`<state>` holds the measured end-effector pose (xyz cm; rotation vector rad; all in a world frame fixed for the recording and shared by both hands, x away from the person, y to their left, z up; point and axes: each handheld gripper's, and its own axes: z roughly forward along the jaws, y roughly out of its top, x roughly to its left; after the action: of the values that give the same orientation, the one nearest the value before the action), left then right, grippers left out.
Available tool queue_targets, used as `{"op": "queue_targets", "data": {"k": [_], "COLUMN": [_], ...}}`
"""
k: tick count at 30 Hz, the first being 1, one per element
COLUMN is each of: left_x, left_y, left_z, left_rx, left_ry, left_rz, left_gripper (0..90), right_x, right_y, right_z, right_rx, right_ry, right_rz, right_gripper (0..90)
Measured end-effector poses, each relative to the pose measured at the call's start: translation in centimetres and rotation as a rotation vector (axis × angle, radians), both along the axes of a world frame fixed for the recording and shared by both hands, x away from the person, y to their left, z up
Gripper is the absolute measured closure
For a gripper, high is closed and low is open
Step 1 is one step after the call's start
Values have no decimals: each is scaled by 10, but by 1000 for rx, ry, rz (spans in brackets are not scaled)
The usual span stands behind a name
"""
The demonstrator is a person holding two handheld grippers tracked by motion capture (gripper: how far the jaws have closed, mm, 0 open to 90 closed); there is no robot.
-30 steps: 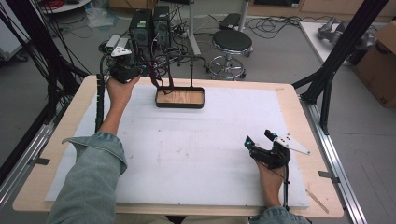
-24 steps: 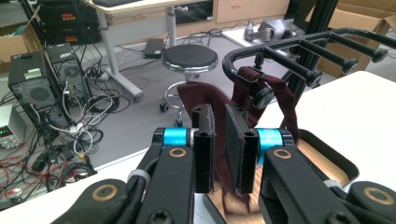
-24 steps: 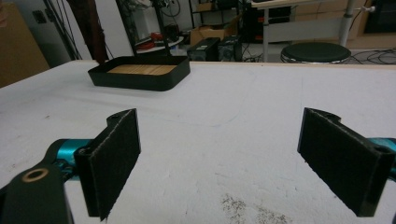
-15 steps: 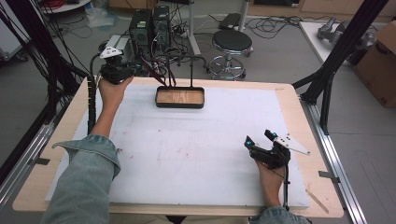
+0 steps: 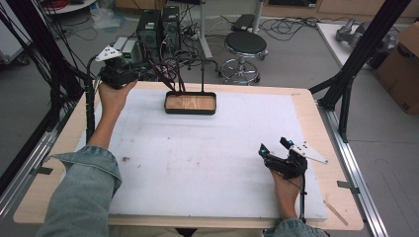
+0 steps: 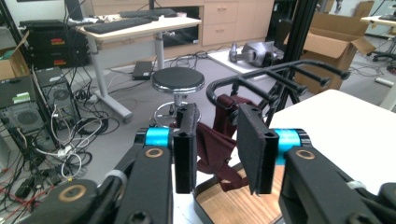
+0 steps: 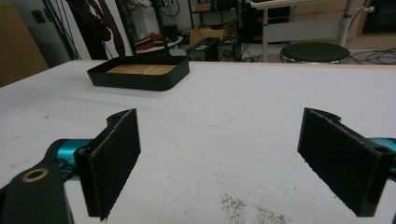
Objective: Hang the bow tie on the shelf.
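High view: the left gripper [image 5: 129, 74] sits in the upper left of the frame, at the far left corner of the white table [image 5: 207, 163], held up by a hand [image 5: 114, 96] in a denim sleeve [image 5: 81, 192]. Just right of it, at upper centre, a black rack [image 5: 190, 66] rises from a black tray with a wooden floor [image 5: 190, 103], and a dark red cloth [image 5: 165, 76] hangs over the rack's left end. The right gripper [image 5: 274, 146] rests low in the lower right of the frame, well apart from the tray, with a grey three-cornered plate [image 5: 309, 152] on top.

Left gripper view shows the left gripper [image 6: 217, 149] with its jaws partly apart; they have just been opening. The dark red cloth [image 6: 219, 144] shows through the gap, draped from the rack [image 6: 275, 77] down toward the tray [image 6: 233, 200] at the bottom centre. The pads do not press on the cloth; it hangs beyond them, and whether it brushes a pad I cannot tell. A round black stool [image 6: 178, 80] stands on the floor behind, upper centre.

Right gripper view shows the right gripper [image 7: 219, 158] with its jaws wide apart, bare white table between them. The tray [image 7: 139, 72] lies in the upper left of that frame, well beyond the jaws.
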<state>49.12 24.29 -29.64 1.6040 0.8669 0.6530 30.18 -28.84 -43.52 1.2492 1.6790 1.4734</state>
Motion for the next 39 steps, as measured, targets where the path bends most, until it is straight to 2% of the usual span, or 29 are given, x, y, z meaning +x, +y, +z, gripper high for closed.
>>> {"op": "queue_targets", "data": {"k": [6,9,16,30,37,39], "left_x": [-12,-18,-34,-71,-95,-102], "left_y": [5,9,13,12,12,14], "left_z": [7,9,13,6,-6,-10], "left_rx": [-12,-44,-65,-33,-10,-16], "left_ry": [-27,-28,-49,-76,-83,-84], "left_rz": [-13,-32,-62,-109,-125,-138], "left_gripper": [620,588,511,396,341,335], "right_x": [0,0,0,0,0,0], "right_y": [0,0,-1,-1,0,0], "right_z": [0,0,0,0,0,0], "right_rx": [-1,1,0,-2,-6,-6], "right_ry": [1,1,-1,-1,-2,-3], "right_rz": [-1,-1,-1,-5,-6,-8], "right_gripper": [123,123,123,123,123,123]}}
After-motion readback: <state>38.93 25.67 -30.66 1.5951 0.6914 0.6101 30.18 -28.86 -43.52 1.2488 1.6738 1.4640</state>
